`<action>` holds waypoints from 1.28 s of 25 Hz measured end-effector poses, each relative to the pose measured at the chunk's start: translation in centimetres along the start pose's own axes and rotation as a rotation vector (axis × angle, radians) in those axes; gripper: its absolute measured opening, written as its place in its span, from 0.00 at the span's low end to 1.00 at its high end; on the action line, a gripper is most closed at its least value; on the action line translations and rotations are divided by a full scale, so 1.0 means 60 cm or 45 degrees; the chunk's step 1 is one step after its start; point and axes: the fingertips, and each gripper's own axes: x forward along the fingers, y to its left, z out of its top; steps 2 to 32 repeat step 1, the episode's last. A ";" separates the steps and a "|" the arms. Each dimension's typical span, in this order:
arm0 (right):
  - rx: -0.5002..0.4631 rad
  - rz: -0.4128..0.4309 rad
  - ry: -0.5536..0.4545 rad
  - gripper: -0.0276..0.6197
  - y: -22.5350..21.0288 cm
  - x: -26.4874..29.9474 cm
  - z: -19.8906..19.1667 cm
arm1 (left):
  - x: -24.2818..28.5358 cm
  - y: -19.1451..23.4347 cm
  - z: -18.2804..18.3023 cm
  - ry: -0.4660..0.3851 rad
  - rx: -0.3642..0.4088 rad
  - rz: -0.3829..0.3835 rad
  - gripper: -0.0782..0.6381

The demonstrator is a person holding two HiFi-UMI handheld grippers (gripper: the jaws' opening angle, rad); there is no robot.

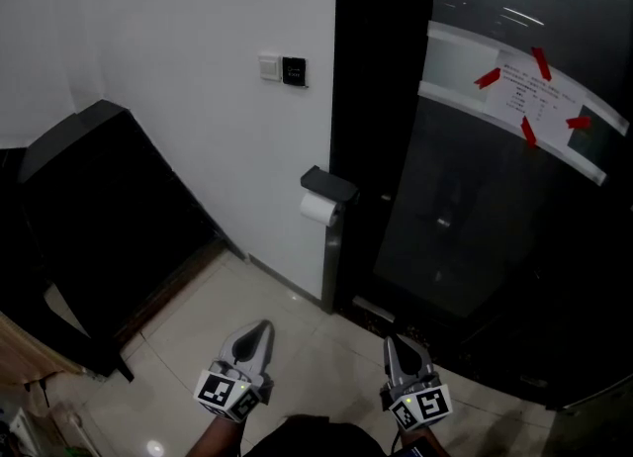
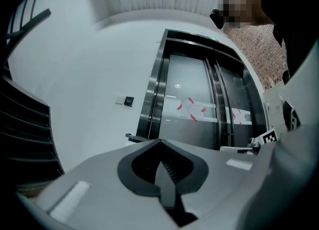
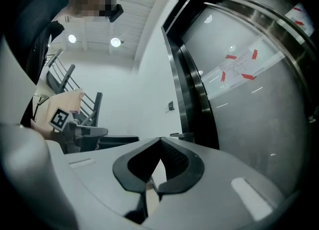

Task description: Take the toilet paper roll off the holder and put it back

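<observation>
1. Head view: the toilet paper roll (image 1: 318, 210) hangs on its holder (image 1: 327, 185), under the holder's dark lid. The holder is fixed where the white wall (image 1: 198, 69) meets a dark metal door frame (image 1: 356, 148).
2. Head view: a switch panel (image 1: 283, 70) sits on the wall above the holder. A paper notice (image 1: 522, 99) is fixed with red tape to the dark glass door on the right.
3. Head view: the left gripper (image 1: 264, 327) and the right gripper (image 1: 391, 342) are held low over the tiled floor (image 1: 307, 346). Both point toward the holder and are well apart from it. A black staircase (image 1: 99, 218) stands at the left.
4. Left gripper view: the left gripper (image 2: 159, 143) has its jaws pressed together with nothing between them. The holder (image 2: 133, 137) shows just beyond the tips, but the roll cannot be made out here. The switch panel (image 2: 124, 100) and the taped notice (image 2: 192, 108) lie farther off.
5. Right gripper view: the right gripper (image 3: 159, 140) has its jaw tips meeting, also empty. The holder (image 3: 182, 135) juts out by the door frame, and the notice (image 3: 239, 67) is on the glass.
</observation>
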 end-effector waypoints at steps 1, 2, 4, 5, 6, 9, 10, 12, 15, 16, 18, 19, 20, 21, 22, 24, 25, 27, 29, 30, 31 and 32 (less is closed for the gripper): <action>-0.001 0.000 -0.002 0.06 0.001 -0.003 0.001 | -0.001 0.003 -0.001 -0.011 -0.011 0.016 0.11; -0.001 0.000 -0.002 0.06 0.001 -0.003 0.001 | -0.001 0.003 -0.001 -0.011 -0.011 0.016 0.11; -0.001 0.000 -0.002 0.06 0.001 -0.003 0.001 | -0.001 0.003 -0.001 -0.011 -0.011 0.016 0.11; -0.001 0.000 -0.002 0.06 0.001 -0.003 0.001 | -0.001 0.003 -0.001 -0.011 -0.011 0.016 0.11; -0.001 0.000 -0.002 0.06 0.001 -0.003 0.001 | -0.001 0.003 -0.001 -0.011 -0.011 0.016 0.11; -0.001 0.000 -0.002 0.06 0.001 -0.003 0.001 | -0.001 0.003 -0.001 -0.011 -0.011 0.016 0.11; -0.001 0.000 -0.002 0.06 0.001 -0.003 0.001 | -0.001 0.003 -0.001 -0.011 -0.011 0.016 0.11; -0.001 0.000 -0.002 0.06 0.001 -0.003 0.001 | -0.001 0.003 -0.001 -0.011 -0.011 0.016 0.11; -0.001 0.000 -0.002 0.06 0.001 -0.003 0.001 | -0.001 0.003 -0.001 -0.011 -0.011 0.016 0.11; -0.001 0.000 -0.002 0.06 0.001 -0.003 0.001 | -0.001 0.003 -0.001 -0.011 -0.011 0.016 0.11; -0.001 0.000 -0.002 0.06 0.001 -0.003 0.001 | -0.001 0.003 -0.001 -0.011 -0.011 0.016 0.11; -0.001 0.000 -0.002 0.06 0.001 -0.003 0.001 | -0.001 0.003 -0.001 -0.011 -0.011 0.016 0.11; -0.001 0.000 -0.002 0.06 0.001 -0.003 0.001 | -0.001 0.003 -0.001 -0.011 -0.011 0.016 0.11; -0.001 0.000 -0.002 0.06 0.001 -0.003 0.001 | -0.001 0.003 -0.001 -0.011 -0.011 0.016 0.11; -0.001 0.000 -0.002 0.06 0.001 -0.003 0.001 | -0.001 0.003 -0.001 -0.011 -0.011 0.016 0.11; -0.001 0.000 -0.002 0.06 0.001 -0.003 0.001 | -0.001 0.003 -0.001 -0.011 -0.011 0.016 0.11; -0.001 0.000 -0.002 0.06 0.001 -0.003 0.001 | -0.001 0.003 -0.001 -0.011 -0.011 0.016 0.11; -0.001 0.000 -0.002 0.06 0.001 -0.003 0.001 | -0.001 0.003 -0.001 -0.011 -0.011 0.016 0.11; -0.001 0.000 -0.002 0.06 0.001 -0.003 0.001 | -0.001 0.003 -0.001 -0.011 -0.011 0.016 0.11; -0.001 0.000 -0.002 0.06 0.001 -0.003 0.001 | -0.001 0.003 -0.001 -0.011 -0.011 0.016 0.11; -0.001 0.000 -0.002 0.06 0.001 -0.003 0.001 | -0.001 0.003 -0.001 -0.011 -0.011 0.016 0.11; -0.001 0.000 -0.002 0.06 0.001 -0.003 0.001 | -0.001 0.003 -0.001 -0.011 -0.011 0.016 0.11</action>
